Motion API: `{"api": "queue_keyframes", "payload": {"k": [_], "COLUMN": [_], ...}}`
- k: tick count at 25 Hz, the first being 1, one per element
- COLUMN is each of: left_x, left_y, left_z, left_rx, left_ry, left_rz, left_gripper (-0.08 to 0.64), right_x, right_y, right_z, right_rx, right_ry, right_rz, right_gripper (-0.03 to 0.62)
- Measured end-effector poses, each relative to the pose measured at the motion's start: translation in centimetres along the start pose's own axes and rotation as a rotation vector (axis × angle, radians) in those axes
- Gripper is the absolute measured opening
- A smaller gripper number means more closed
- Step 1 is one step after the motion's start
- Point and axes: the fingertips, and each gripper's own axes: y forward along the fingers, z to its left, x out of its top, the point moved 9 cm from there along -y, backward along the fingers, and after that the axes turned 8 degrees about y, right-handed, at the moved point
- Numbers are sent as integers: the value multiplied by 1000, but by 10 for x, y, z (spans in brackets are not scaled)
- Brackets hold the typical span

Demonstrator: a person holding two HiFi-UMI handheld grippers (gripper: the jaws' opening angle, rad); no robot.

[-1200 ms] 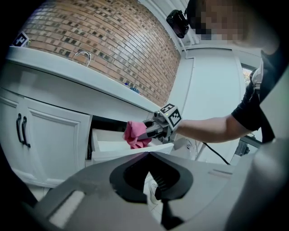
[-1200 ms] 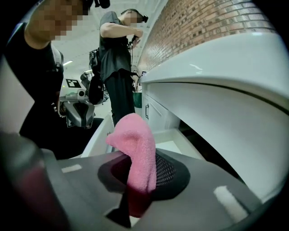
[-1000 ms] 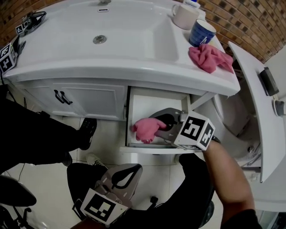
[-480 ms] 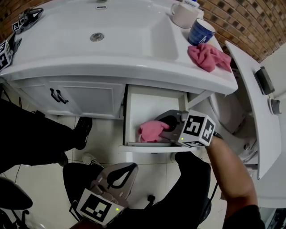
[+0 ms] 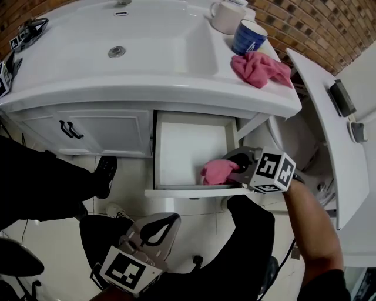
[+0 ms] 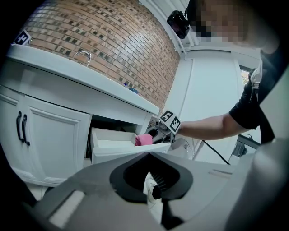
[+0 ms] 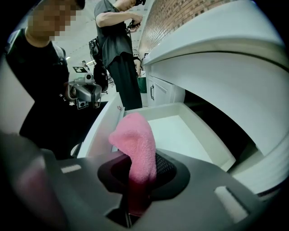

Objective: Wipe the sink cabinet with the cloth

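Cloth, pink and bunched, is pinched between the pressed-together jaws of my right gripper. It sits at the near right corner of the open drawer, just inside the drawer's near front wall. The right gripper view shows a thick fold of it standing up out of the jaws, with the white drawer floor beyond.

My left gripper hangs low and near, well apart from the sink cabinet. Its jaws are together with nothing between them.

On the countertop, far right, a second pink cloth lies beside a blue mug and a white mug.

I judge the drawer wipe under way, with the cabinet fronts left to do. Risks from here:
- Only a small wad sticks out past the jaws, so hard plastic may scrape the drawer instead of cloth.
- Pushing far along the floor could slide the drawer shut.
- The fold could drag free if it catches a corner.
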Motion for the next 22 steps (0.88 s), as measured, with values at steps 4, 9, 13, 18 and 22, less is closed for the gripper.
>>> {"api": "queue_keyframes", "payload": {"k": [4,9,13,18,22], "left_x": [-1,-2,0,6,15], "left_y": [2,3,3,-1,-6], "left_z": [-6,-15,-19,-19,-19], "left_rx": [-9,-21,-29,-8,12], "left_ry": [6,17,-8,3,23], "left_rz": [23,50,51,43,30], "left_gripper": [6,6,6,6,6], "right_x": [-14,-28,-28,-20,-13], "right_y": [-14,-30,-33,-53,-82], "right_z": [-1,-3,-3,0,14], "right_rx": [-28,-64,-91,-206,-329], "right_ry": [24,71,84,127,175], "right_rz": [7,-17,-46,-111,-184], "right_gripper": [78,78,78,78,78]}}
